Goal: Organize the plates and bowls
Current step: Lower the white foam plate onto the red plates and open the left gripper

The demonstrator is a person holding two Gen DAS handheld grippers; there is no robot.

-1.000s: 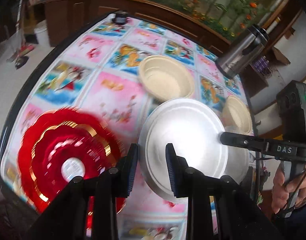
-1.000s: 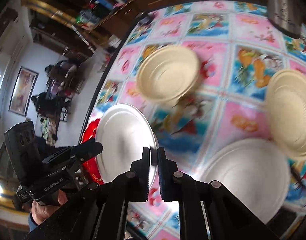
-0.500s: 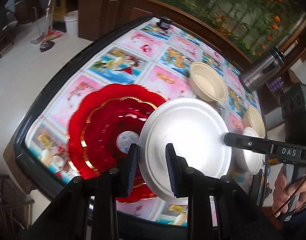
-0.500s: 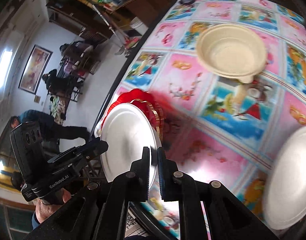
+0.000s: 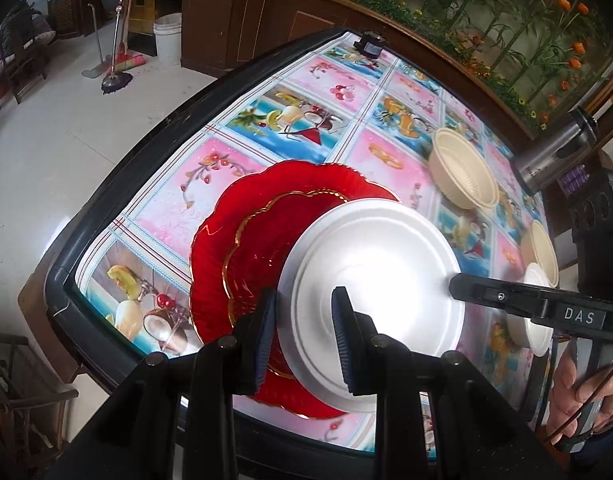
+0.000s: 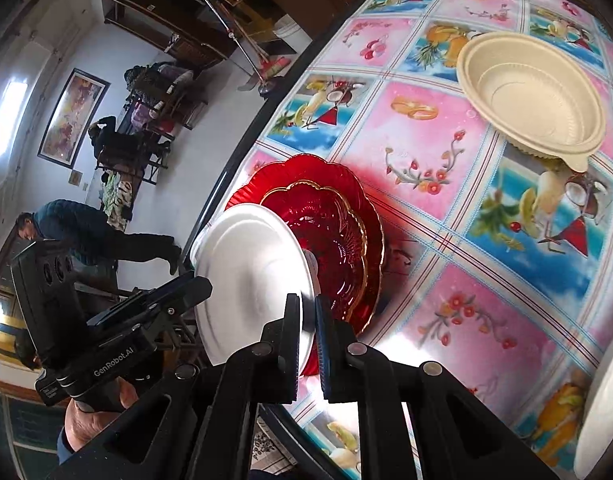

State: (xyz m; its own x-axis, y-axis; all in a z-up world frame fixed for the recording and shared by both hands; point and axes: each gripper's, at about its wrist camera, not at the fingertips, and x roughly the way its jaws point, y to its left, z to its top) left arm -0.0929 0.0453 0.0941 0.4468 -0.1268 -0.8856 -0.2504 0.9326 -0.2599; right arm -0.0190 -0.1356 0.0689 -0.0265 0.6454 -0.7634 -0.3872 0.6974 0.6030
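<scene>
A white foam plate (image 5: 370,300) hangs above the table, gripped at two opposite edges. My left gripper (image 5: 304,312) is shut on its near rim. My right gripper (image 6: 308,320) is shut on the opposite rim, and its tip (image 5: 454,284) shows in the left wrist view. The white plate (image 6: 246,280) partly overlaps two stacked red plates with gold rims (image 5: 234,240) (image 6: 338,240) near the table's corner. I cannot tell whether it touches them. A cream bowl (image 5: 462,176) (image 6: 534,96) sits farther along the table.
A second cream bowl (image 5: 544,252) and another white plate (image 5: 532,312) (image 6: 602,408) lie at the right. A steel flask (image 5: 554,156) stands beyond them. The table edge (image 5: 86,312) runs close to the red plates. A person (image 6: 86,232) bends over in the room behind.
Both grippers have carried the white plate leftward across the table, from near the cream bowls to over the red plates, and slightly lower. Both grips are unchanged.
</scene>
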